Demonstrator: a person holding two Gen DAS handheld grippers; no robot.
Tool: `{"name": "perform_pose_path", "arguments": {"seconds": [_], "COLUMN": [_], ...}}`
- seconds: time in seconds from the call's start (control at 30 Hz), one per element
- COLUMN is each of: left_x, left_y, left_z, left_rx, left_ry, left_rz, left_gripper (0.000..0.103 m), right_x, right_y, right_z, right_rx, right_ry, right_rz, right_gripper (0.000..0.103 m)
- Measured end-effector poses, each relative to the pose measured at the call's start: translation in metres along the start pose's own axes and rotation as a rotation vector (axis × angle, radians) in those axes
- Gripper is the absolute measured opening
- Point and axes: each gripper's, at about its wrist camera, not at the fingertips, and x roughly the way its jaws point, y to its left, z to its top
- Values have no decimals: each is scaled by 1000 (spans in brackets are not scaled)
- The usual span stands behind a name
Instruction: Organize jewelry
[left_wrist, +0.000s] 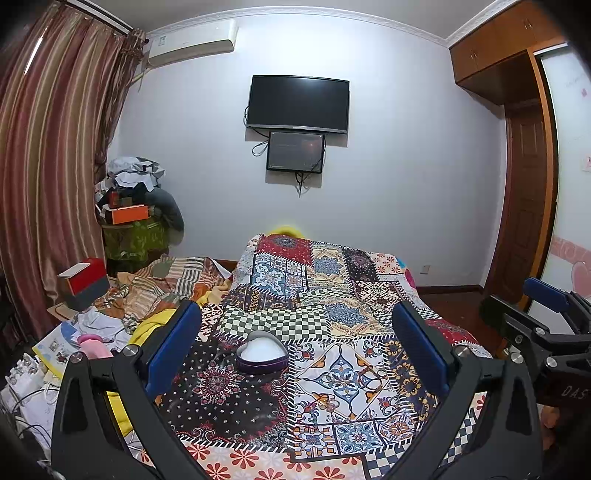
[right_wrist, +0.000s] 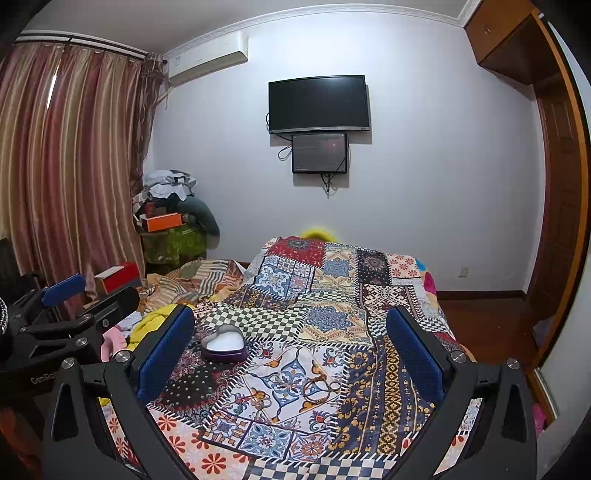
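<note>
While the left tongs (left_wrist: 295, 354) stand wide apart and hold nothing in the left wrist view, the heart-shaped tin (left_wrist: 262, 351) sits on the patchwork bedspread (left_wrist: 332, 317) between the blue pads, toward 11 o'clock of their midpoint, nearer the left pad (left_wrist: 173, 347). Its lid is off and the lining shows white. The right tongs (left_wrist: 546, 325) appear at 3 o'clock.

From the right wrist view, the right tongs (right_wrist: 291, 354) likewise gape open and empty. The tin (right_wrist: 224, 343) lies at 10 o'clock, just beside the left pad (right_wrist: 166, 350). Thin rings of jewelry (right_wrist: 320, 387) lie on the bedspread at 5 o'clock of the midpoint, well apart from the tin. The left tongs (right_wrist: 74, 306) show at 9 o'clock.
</note>
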Motion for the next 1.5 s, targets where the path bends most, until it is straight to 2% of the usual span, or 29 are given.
{"name": "perform_pose_path", "arguments": {"seconds": [0.67, 0.93, 1.13, 1.27, 1.5], "left_x": [10, 34, 71, 102, 137], "left_y": [5, 13, 24, 35, 42], "left_z": [-5, -13, -31, -52, -91], "left_rx": [-9, -17, -15, -13, 6], "left_ry": [30, 89, 213, 329, 486], "left_rz": [-9, 6, 29, 33, 14], "left_gripper": [103, 103, 103, 103, 103], "right_x": [12, 37, 69, 93, 119], "right_y": [0, -9, -22, -30, -33], "right_z": [-6, -17, -39, -62, -94], "right_rx": [-3, -7, -17, -47, -63], "right_ry": [34, 107, 222, 317, 468], "right_rz": [-19, -44, -72, -92, -14], "right_gripper": [103, 103, 103, 103, 102]}}
